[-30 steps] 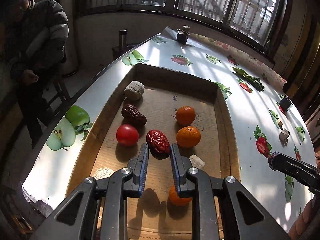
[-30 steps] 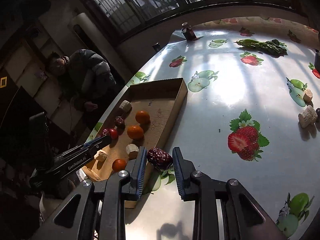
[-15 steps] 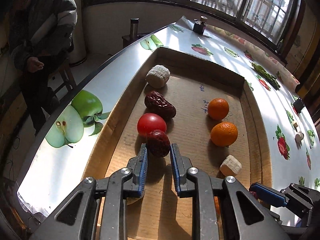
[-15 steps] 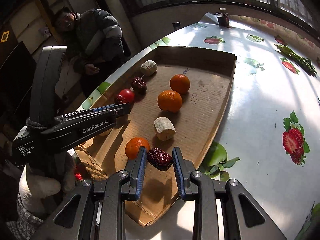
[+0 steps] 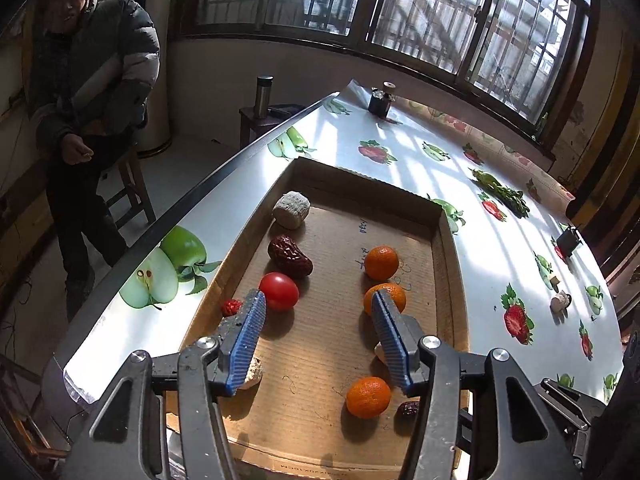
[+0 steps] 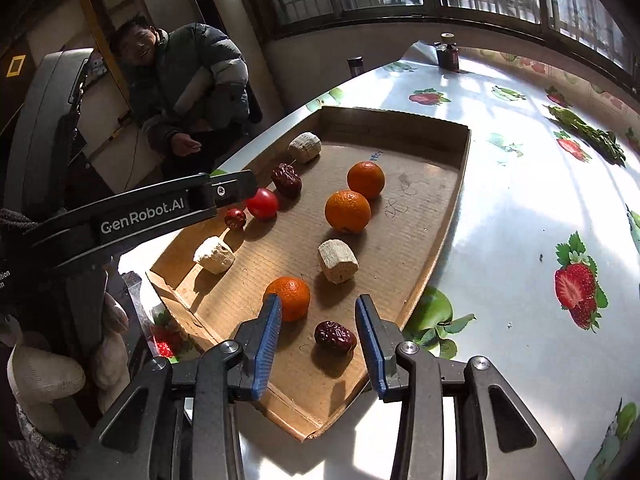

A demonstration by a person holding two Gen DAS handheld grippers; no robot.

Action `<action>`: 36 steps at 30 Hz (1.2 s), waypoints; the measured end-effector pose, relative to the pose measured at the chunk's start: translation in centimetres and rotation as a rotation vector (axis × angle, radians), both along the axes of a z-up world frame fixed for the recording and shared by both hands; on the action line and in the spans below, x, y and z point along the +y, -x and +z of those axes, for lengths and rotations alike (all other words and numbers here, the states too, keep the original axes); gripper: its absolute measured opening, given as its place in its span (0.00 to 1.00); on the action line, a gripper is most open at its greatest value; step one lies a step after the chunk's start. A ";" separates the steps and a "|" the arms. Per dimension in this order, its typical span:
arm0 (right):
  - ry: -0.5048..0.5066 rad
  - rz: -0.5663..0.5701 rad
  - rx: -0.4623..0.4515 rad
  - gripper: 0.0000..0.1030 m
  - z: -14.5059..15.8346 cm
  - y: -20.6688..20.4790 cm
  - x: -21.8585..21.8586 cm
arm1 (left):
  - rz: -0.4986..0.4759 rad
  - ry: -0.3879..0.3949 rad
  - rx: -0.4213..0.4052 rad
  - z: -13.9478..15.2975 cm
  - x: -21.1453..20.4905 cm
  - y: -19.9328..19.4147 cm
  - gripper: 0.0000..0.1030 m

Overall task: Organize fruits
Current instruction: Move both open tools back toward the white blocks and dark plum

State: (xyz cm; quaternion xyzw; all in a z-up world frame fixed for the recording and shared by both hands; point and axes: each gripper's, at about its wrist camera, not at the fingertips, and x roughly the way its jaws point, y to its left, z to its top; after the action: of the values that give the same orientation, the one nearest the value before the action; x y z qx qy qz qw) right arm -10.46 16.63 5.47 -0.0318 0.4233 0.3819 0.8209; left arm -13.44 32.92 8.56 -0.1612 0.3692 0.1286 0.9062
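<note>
A shallow brown cardboard tray (image 6: 448, 216) lies on a glossy white tablecloth printed with apples and strawberries (image 6: 520, 208), and all the sorted pieces sit inside it.

Counted in the right wrist view, there are three round orange tangerines: one at the back (image 6: 365, 179), one just in front of it (image 6: 347, 211), and one near the front edge (image 6: 289, 297). There are three wrinkled dark red dried dates: a large one at the back left (image 6: 286, 179), a small one beside the tomato (image 6: 235, 218), and one at the front (image 6: 335, 337). One smooth red tomato (image 6: 262, 203) sits between the two left-hand dates. Three pale beige rough-cut chunks are spread out: one in the far corner (image 6: 305, 147), one in the middle (image 6: 338, 261), one by the left wall (image 6: 214, 256).

The right gripper (image 6: 318, 332) has just been opening; its blue-padded jaws stand apart, released, with the front date lying on the cardboard between them, clear of both pads.

The left gripper (image 5: 318, 322) has also just been opening and holds nothing; only bare cardboard lies between its jaws. The small date (image 5: 231, 307) rests just outside its left finger, next to the tomato (image 5: 279, 291).

A person in a dark puffer jacket (image 5: 96, 60) sits beyond the table's edge.
</note>
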 end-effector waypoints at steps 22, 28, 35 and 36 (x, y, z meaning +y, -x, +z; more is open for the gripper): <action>-0.040 -0.371 0.033 0.46 2.7 -3.3 -18.3 | -0.311 -0.054 0.011 2.8 -15.3 -2.3 0.58; -0.030 -0.505 0.014 0.46 2.2 -5.1 -24.4 | -0.348 -0.050 0.026 1.9 -17.0 -3.6 0.58; -0.071 -0.736 0.059 0.46 2.0 -10.7 -33.7 | -0.425 0.002 0.062 0.9 -19.9 -7.4 0.59; -0.083 -0.750 0.073 0.46 1.8 -11.5 -34.5 | -0.445 0.003 0.072 0.7 -20.9 -8.2 0.59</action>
State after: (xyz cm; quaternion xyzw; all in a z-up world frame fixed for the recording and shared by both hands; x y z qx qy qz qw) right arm 1.07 -17.85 7.31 0.1724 0.4188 0.0728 0.8886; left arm -5.28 12.05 9.21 -0.0726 0.4278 -0.0696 0.8983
